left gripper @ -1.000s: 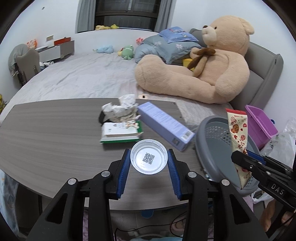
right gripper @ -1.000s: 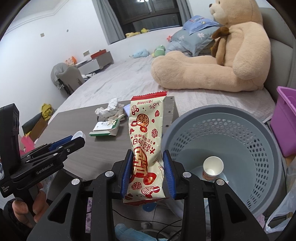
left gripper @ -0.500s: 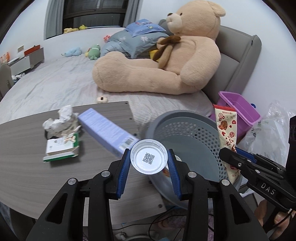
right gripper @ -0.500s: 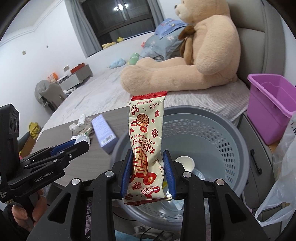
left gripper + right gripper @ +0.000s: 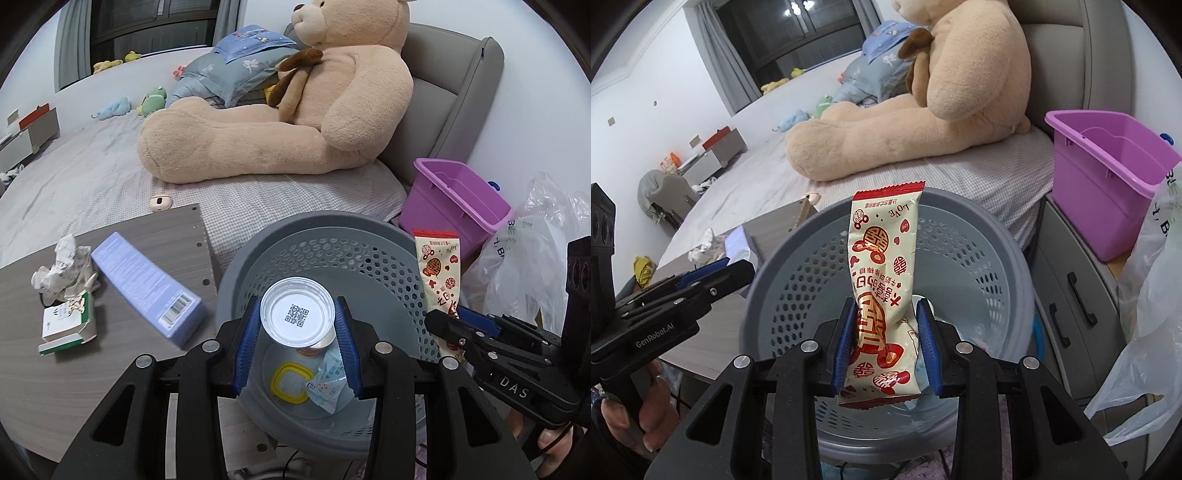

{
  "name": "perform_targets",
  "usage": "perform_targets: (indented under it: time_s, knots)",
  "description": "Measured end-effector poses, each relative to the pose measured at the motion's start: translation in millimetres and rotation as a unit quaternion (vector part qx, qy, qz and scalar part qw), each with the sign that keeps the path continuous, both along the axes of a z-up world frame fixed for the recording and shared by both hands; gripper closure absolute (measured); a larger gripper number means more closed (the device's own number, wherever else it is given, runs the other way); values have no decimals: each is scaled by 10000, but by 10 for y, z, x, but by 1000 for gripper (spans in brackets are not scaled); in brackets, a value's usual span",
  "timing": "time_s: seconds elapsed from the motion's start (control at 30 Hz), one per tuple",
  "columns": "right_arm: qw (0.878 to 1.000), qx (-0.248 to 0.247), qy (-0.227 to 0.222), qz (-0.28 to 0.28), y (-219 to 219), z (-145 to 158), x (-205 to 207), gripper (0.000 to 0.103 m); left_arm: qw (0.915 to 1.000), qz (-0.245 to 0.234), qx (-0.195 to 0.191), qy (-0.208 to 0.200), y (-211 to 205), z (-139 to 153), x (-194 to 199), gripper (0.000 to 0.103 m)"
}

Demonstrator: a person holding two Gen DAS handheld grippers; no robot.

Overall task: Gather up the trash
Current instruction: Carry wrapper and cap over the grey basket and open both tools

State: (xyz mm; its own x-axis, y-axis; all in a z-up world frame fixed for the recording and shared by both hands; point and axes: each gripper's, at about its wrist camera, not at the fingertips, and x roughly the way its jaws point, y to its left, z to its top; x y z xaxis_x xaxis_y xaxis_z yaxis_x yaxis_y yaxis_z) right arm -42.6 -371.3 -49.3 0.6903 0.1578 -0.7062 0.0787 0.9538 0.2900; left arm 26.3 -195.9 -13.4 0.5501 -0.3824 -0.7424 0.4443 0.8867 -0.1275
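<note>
My left gripper (image 5: 297,325) is shut on a clear plastic cup (image 5: 297,315) with a QR code on its base, held over the grey perforated basket (image 5: 332,229). My right gripper (image 5: 888,336) is shut on a cream and red snack wrapper (image 5: 882,251), which stands upright over the same basket (image 5: 960,218). In the left wrist view the wrapper (image 5: 439,273) and the right gripper (image 5: 448,326) hang at the basket's right rim. At the basket's bottom lie a yellow ring (image 5: 288,382), a small blue packet (image 5: 328,384) and a paper cup partly hidden behind the plastic cup.
On the wooden table (image 5: 37,369) lie a lilac box (image 5: 147,284), crumpled paper (image 5: 62,273) and a green-and-white carton (image 5: 66,323). A purple bin (image 5: 454,199) and plastic bags (image 5: 532,266) stand right of the basket. A bed with a big teddy bear (image 5: 295,110) lies behind.
Both grippers have swung right, from over the table to over the grey basket, each keeping its hold. The basket now fills the middle of both views.
</note>
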Motion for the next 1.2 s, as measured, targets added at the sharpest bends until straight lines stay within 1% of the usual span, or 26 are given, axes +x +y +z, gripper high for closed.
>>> perform_targets:
  time_s: [0.13, 0.27, 0.67, 0.9, 0.93, 0.97, 1.0, 1.03, 1.07, 1.1, 1.13, 1.2]
  knots:
    - [9999, 35, 70, -112, -97, -64, 14, 70, 10000, -88, 29, 4, -81, -21, 5, 64]
    - [9999, 30, 94, -115, -99, -93, 23, 70, 9999, -106, 36, 27, -115, -40, 33, 64]
    - [9999, 21, 113, -90, -89, -93, 41, 70, 9999, -114, 29, 26, -136, -52, 36, 64]
    - [9999, 19, 96, -135, -99, -82, 33, 67, 10000, -88, -18, -8, -116, -21, 23, 64]
    - [9999, 16, 93, -136, -99, -83, 34, 67, 10000, -92, -22, -18, -109, -17, 18, 62]
    - [9999, 18, 86, -141, -103, -79, 32, 65, 10000, -85, -16, -41, -108, -11, 11, 56]
    - [9998, 12, 76, -162, -109, -76, 26, 63, 10000, -71, -14, -59, -101, -4, 4, 53]
    - [9998, 15, 64, -175, -112, -72, 17, 61, 10000, -57, -21, -78, -96, 5, -2, 46]
    - [9998, 16, 47, -198, -118, -65, 9, 55, 9999, -41, -34, -98, -87, 15, -5, 42]
    - [9997, 10, 20, -246, -131, -59, -1, 48, 9999, -23, -50, -124, -77, 26, -11, 40]
    - [9996, 20, -10, -289, -145, -52, -12, 45, 9999, -2, -57, -150, -68, 35, -17, 37]
    - [9994, 56, -46, -327, -171, -39, -24, 42, 9998, 24, -55, -165, -54, 41, -20, 35]
